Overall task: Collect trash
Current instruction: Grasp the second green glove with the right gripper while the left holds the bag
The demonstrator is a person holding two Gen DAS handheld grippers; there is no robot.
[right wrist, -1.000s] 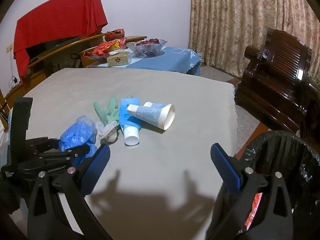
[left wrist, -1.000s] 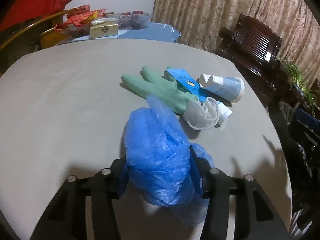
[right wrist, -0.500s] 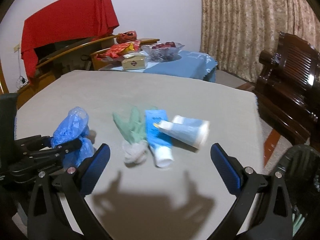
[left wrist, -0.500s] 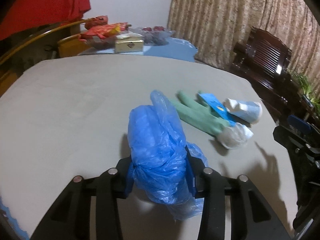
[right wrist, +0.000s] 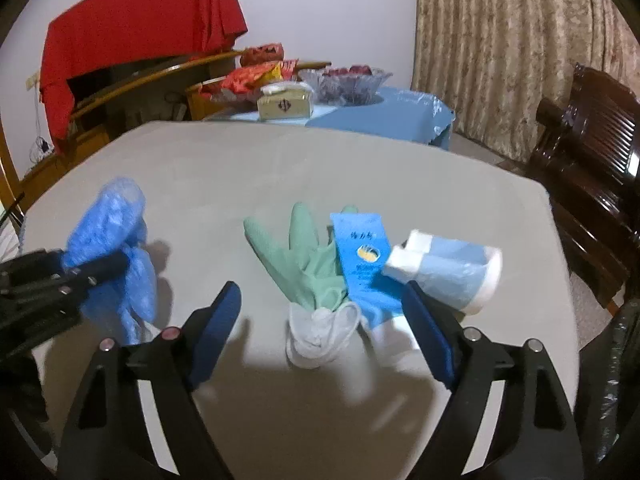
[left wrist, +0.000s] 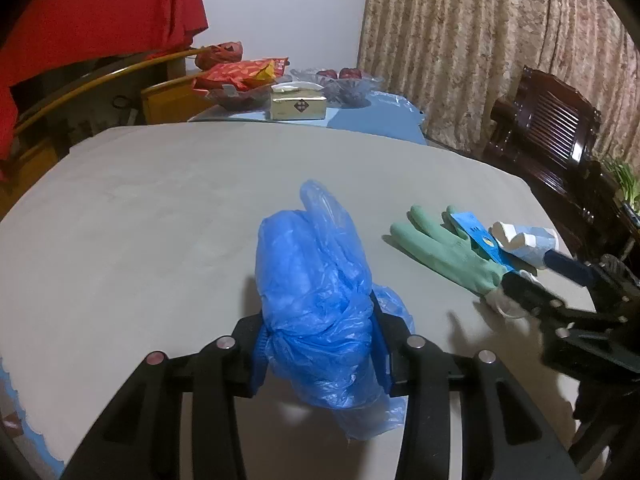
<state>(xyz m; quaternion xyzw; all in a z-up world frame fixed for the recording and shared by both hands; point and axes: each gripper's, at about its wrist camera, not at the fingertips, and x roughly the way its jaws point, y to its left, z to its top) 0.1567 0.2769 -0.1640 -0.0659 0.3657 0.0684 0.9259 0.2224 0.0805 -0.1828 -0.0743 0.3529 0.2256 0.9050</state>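
Observation:
My left gripper (left wrist: pixel 318 344) is shut on a crumpled blue plastic bag (left wrist: pixel 316 300) and holds it above the grey table (left wrist: pixel 140 208); the bag also shows in the right wrist view (right wrist: pixel 116 248). My right gripper (right wrist: pixel 320 312) is open, its fingers on either side of a green rubber glove (right wrist: pixel 304 260) with a white cuff. Beside the glove lie a blue tube (right wrist: pixel 362 256) and a pale blue paper cup (right wrist: pixel 452 272) on its side. The glove (left wrist: pixel 444 252) and the right gripper (left wrist: pixel 560 292) show in the left wrist view.
A black-lined trash bin (right wrist: pixel 616 360) stands off the table's right edge. A dark wooden chair (right wrist: pixel 592 160) is at the right. A blue-covered side table (right wrist: pixel 380 112) behind holds a box, snack bags and a glass bowl.
My right gripper has moved forward and down over the glove, tube and cup. My left gripper has swung left and lifted the blue bag farther from the pile.

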